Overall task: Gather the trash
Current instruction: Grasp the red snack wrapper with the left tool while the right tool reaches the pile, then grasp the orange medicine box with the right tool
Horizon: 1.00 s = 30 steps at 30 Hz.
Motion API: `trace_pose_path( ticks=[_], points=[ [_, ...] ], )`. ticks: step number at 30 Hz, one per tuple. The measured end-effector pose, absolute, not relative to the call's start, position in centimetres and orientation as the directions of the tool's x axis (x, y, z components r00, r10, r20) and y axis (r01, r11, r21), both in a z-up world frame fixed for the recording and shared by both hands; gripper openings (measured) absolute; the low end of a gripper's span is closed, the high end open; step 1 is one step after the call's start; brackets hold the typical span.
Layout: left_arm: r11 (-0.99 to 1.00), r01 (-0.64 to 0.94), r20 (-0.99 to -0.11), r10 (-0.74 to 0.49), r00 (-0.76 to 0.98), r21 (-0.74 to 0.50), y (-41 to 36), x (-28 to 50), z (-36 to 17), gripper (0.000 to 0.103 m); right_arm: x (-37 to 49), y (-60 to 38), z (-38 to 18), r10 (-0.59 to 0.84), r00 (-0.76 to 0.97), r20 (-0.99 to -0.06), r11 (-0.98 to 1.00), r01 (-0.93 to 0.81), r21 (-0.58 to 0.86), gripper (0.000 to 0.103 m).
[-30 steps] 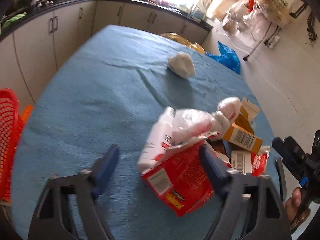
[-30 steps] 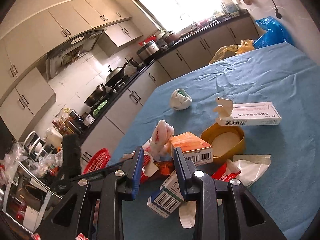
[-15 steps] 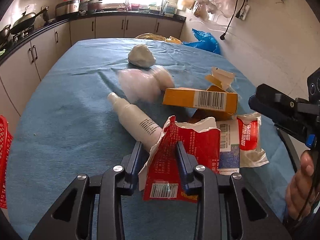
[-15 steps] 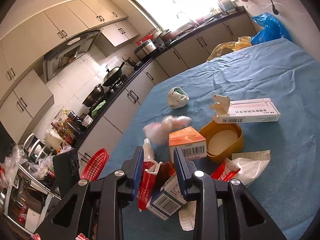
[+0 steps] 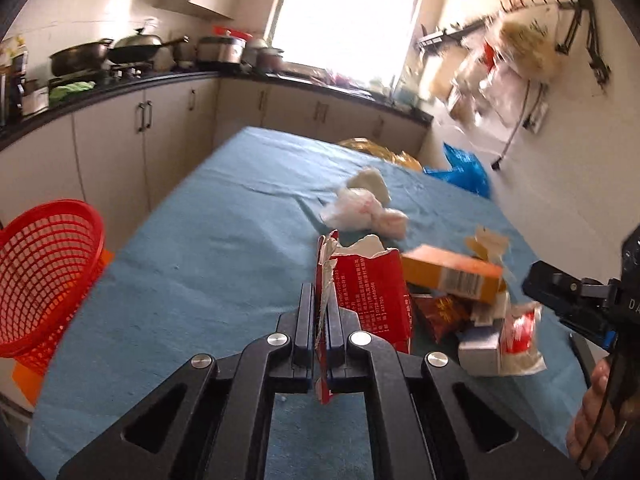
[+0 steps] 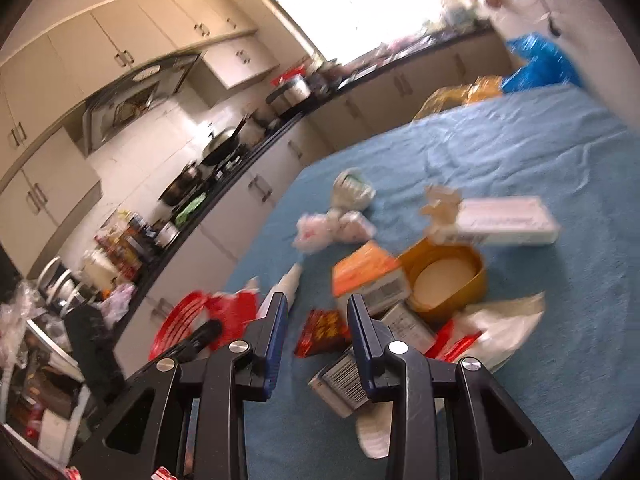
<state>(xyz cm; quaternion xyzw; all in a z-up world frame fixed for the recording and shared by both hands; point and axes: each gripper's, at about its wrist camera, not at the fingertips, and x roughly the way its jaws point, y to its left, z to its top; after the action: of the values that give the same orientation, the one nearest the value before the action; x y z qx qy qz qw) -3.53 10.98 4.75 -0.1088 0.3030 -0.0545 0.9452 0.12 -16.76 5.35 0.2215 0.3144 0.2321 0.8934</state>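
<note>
The left gripper [image 5: 319, 320] has just closed on a red wrapper [image 5: 372, 288]; the right gripper [image 6: 316, 320] hangs part-open, empty.

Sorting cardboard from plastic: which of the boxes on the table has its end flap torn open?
The long white box, lying farthest back beside the yellow tub. Its left end flap sticks up ragged; the orange box looks closed.

A home kitchen: woks [image 5: 140, 50] on the stove beside the window [image 5: 344, 12], cream cabinets [image 5: 132, 148] beneath the counter.
</note>
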Motion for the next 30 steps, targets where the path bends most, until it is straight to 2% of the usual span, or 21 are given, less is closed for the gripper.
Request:
trace_pose_path(
  ticks=[2, 10, 13, 14, 16, 19, 24, 25, 26, 27, 30],
  points=[
    [0.973, 0.033, -0.548, -0.157, 0.822, -0.229, 11.0, -3.7, 4.9, 0.003, 0.4, -16.9, 5.3, 0.528, 0.706, -0.472, 0.81, -0.252, 0.53, 0.048],
    [0.982, 0.011, -0.489, -0.104, 0.866, -0.188, 11.0, -4.5, 5.8, 0.003, 3.6, -15.9, 6.9, 0.537, 0.618, -0.574, 0.834, -0.288, 0.471, 0.054],
    [0.981, 0.014, -0.489, -0.108, 0.866, -0.192, 11.1, -4.5, 5.9, 0.003, 5.8, -14.6, 8.4, 0.494, 0.615, -0.614, 0.869, -0.349, 0.349, 0.078],
    [0.982, 0.013, -0.489, -0.106, 0.866, -0.19, 11.0, -4.5, 5.9, 0.003, 6.5, -14.2, 8.3, 0.472, 0.621, -0.626, 0.881, -0.354, 0.313, 0.08],
    [0.982, 0.013, -0.487, -0.105, 0.867, -0.188, 11.0, -4.6, 5.9, 0.003, 8.6, -13.5, 7.2, 0.457, 0.567, -0.686, 0.885, -0.37, 0.284, 0.08],
    [0.982, 0.013, -0.491, -0.105, 0.865, -0.186, 10.9, -4.5, 5.9, 0.003, 9.8, -13.2, 5.5, 0.469, 0.527, -0.709, 0.878, -0.37, 0.306, 0.08],
    [0.983, 0.014, -0.499, -0.106, 0.86, -0.184, 10.8, -4.4, 5.8, 0.003, 8.2, -11.1, 3.7, 0.453, 0.483, -0.749, 0.857, -0.466, 0.219, 0.076],
    [0.984, 0.015, -0.497, -0.103, 0.862, -0.178, 10.7, -4.5, 5.9, 0.003, 7.9, -10.7, 3.6, 0.433, 0.492, -0.755, 0.861, -0.473, 0.186, 0.069],
    [0.984, 0.014, -0.494, -0.101, 0.863, -0.176, 10.7, -4.4, 6.0, 0.003, 7.6, -10.4, 3.5, 0.413, 0.497, -0.763, 0.866, -0.474, 0.16, 0.055],
    [0.985, 0.011, -0.491, -0.097, 0.866, -0.174, 10.7, -4.4, 6.0, 0.003, 7.6, -10.1, 3.3, 0.403, 0.493, -0.771, 0.867, -0.475, 0.15, 0.052],
    [0.984, 0.004, -0.495, -0.093, 0.864, -0.178, 10.8, -4.3, 5.9, 0.003, 6.8, -9.9, 3.3, 0.383, 0.523, -0.761, 0.873, -0.474, 0.113, 0.051]
  ],
)
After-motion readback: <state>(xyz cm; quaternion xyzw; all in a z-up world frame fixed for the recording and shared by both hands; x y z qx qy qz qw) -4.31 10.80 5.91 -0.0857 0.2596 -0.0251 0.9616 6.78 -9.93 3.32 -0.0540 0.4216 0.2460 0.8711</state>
